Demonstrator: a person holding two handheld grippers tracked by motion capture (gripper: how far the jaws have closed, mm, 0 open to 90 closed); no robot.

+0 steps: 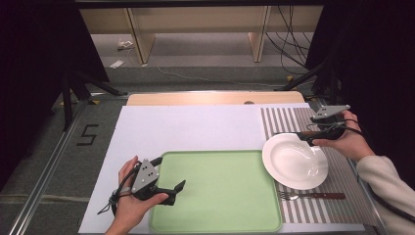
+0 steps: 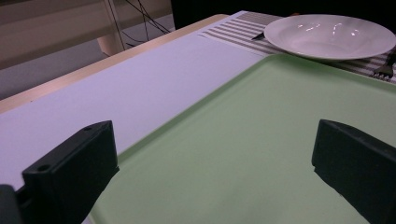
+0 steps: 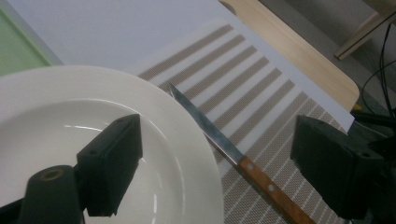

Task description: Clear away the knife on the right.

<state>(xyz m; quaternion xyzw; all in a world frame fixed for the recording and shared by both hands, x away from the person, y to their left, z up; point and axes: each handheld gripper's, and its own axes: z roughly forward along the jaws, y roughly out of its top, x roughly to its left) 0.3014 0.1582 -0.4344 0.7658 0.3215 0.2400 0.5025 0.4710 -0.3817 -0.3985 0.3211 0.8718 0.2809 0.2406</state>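
A pale green tray (image 1: 215, 191) lies at the front of the table. To its right a white deep plate (image 1: 295, 160) rests on a striped placemat (image 1: 284, 120). A wooden-handled knife (image 1: 286, 132) lies just behind the plate, and a fork (image 1: 311, 196) in front of it. My left gripper (image 1: 177, 192) hovers open over the tray's left part (image 2: 261, 130), with nothing between its jaws. My right gripper (image 1: 307, 137) is open above the plate's far rim (image 3: 93, 93). The knife (image 3: 224, 147) lies below the gap between its jaws.
A white sheet (image 1: 191, 127) covers most of the wooden table (image 1: 210, 98). The plate (image 2: 329, 35) and fork tines (image 2: 385, 70) lie past the tray's far edge in the left gripper view. Beyond the table are floor, cables and shelf legs.
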